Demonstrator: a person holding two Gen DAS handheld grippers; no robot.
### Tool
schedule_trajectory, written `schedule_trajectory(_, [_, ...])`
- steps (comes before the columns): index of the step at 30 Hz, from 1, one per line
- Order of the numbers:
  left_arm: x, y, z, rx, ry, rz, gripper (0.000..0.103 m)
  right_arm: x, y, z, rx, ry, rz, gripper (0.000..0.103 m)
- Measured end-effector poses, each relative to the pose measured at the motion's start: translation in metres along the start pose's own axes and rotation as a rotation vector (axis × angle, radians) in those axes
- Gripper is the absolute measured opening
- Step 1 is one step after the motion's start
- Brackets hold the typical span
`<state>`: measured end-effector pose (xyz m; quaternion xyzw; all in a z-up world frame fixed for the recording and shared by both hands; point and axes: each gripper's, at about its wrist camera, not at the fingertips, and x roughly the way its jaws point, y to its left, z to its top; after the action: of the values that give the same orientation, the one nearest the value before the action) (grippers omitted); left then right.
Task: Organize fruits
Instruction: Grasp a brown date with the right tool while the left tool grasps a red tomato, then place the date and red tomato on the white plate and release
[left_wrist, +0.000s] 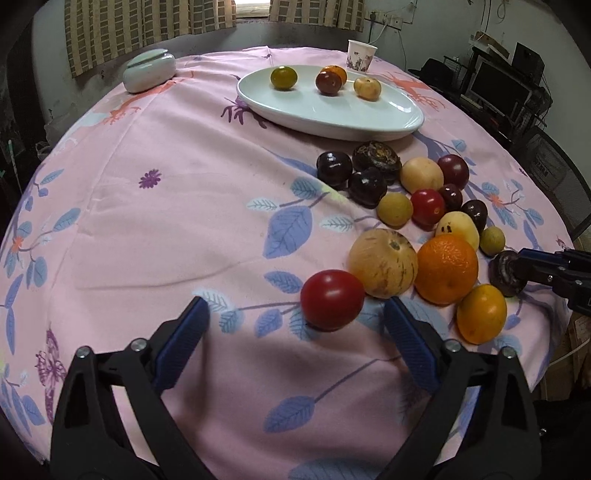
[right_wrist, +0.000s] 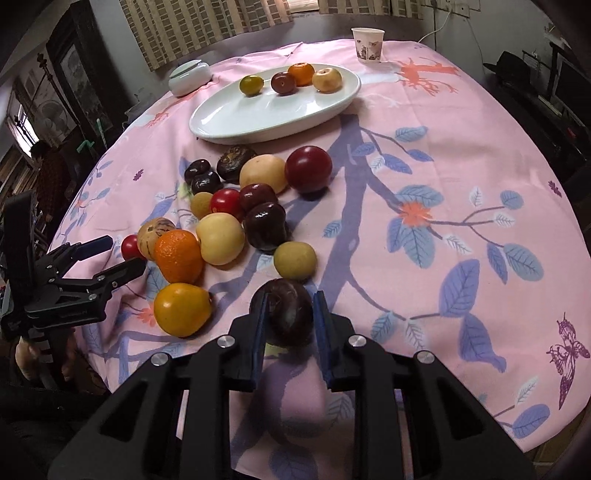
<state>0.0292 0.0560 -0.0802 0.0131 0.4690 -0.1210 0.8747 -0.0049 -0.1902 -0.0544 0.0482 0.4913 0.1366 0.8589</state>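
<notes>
A white oval plate holds several small fruits at the far side of the pink cloth. A pile of mixed fruits lies in front of it. My left gripper is open, its blue pads either side of and just short of a red tomato at the pile's near edge. My right gripper is shut on a dark purple plum beside a yellow-orange fruit.
A paper cup stands behind the plate. A pale lidded ceramic jar sits at the far left. The table's edge curves round on the right, with shelves and a monitor beyond it.
</notes>
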Motion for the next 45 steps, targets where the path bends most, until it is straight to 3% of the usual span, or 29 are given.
schedule_trajectory(1, [0.0, -0.001, 0.0, 0.005, -0.023, 0.016, 0.082, 0.0, -0.002, 0.0, 0.005, 0.001, 0.007, 0.025])
schedule_trajectory(3, [-0.001, -0.004, 0.001, 0.019, -0.036, 0.02, 0.058, 0.001, -0.005, 0.0, 0.015, 0.0, 0.02, 0.025])
schedule_trajectory(5, [-0.002, -0.006, 0.002, 0.024, -0.04, -0.012, 0.05, 0.003, -0.005, 0.001, 0.02, 0.004, 0.028, 0.028])
schedule_trajectory(10, [-0.002, -0.012, 0.0, 0.05, -0.044, -0.007, 0.05, 0.024, 0.008, 0.002, 0.007, 0.085, 0.116, 0.033])
schedule_trajectory(12, [-0.004, -0.011, 0.0, 0.048, -0.049, -0.029, 0.033, 0.021, 0.015, 0.001, -0.015, 0.054, 0.076, 0.027])
schedule_trajectory(18, [-0.012, -0.005, -0.002, 0.018, -0.064, -0.092, 0.033, 0.005, 0.016, 0.002, -0.008, 0.009, 0.048, 0.025])
schedule_trajectory(29, [-0.041, -0.003, 0.006, 0.026, -0.116, -0.08, 0.033, -0.001, 0.018, 0.015, -0.005, -0.028, 0.077, 0.025])
schedule_trajectory(36, [-0.042, -0.002, 0.021, 0.028, -0.11, -0.054, 0.033, 0.003, 0.015, 0.028, -0.014, -0.042, 0.101, 0.025])
schedule_trajectory(41, [-0.033, -0.005, 0.056, 0.061, -0.091, -0.047, 0.033, 0.007, 0.011, 0.052, -0.034, -0.041, 0.112, 0.025])
schedule_trajectory(45, [-0.022, 0.003, 0.11, 0.06, -0.088, -0.05, 0.033, 0.003, 0.016, 0.096, -0.097, -0.076, 0.086, 0.025])
